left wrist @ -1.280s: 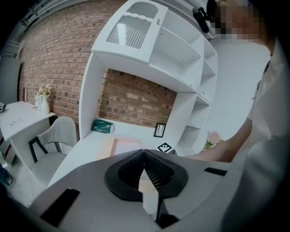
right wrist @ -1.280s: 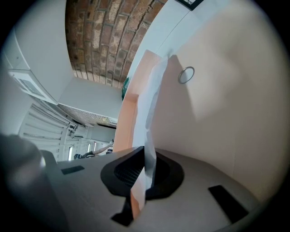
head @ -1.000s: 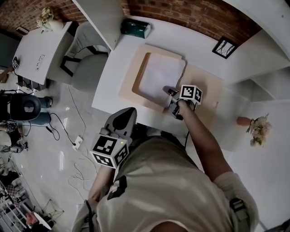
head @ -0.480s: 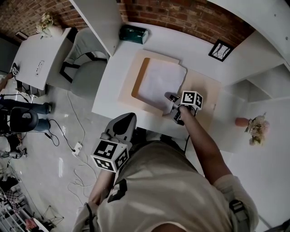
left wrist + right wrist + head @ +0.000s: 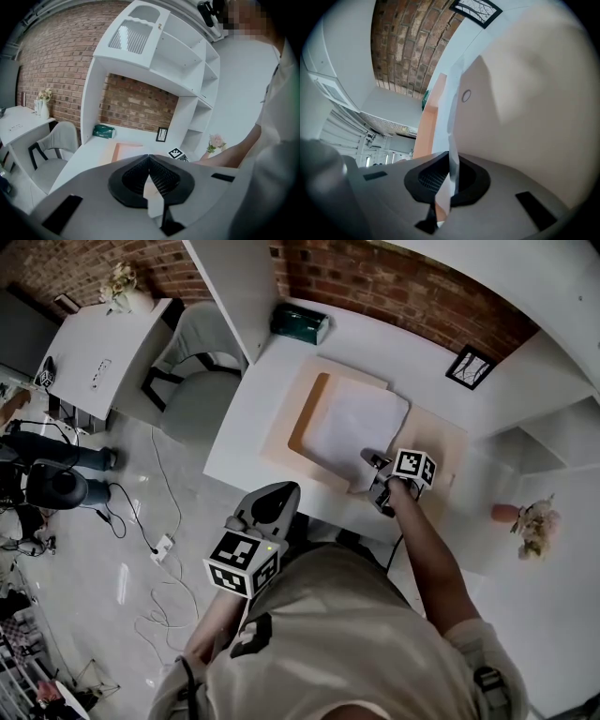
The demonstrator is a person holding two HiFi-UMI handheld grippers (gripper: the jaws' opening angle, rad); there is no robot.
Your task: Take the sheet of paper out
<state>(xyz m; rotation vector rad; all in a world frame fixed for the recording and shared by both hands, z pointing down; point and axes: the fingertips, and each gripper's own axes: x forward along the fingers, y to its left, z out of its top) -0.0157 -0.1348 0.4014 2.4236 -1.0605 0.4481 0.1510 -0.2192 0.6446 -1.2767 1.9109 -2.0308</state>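
- Behind white table, red brick wall; on table, flat beige card folder.
- On folder, white rectangular sheet of paper, lying flat, covering most of it.
- At sheet's near corner, right gripper, jaws pinched tight on paper's edge, sheet running edge-on between them.
- Off table's near edge, left gripper, well apart from folder, jaws together with nothing between.

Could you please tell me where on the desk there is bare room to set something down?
Bare white desk lies left of the beige mat, and between the green box and the picture frame. It is crowded at the mat's near edge, where the right gripper pinches the sheet.
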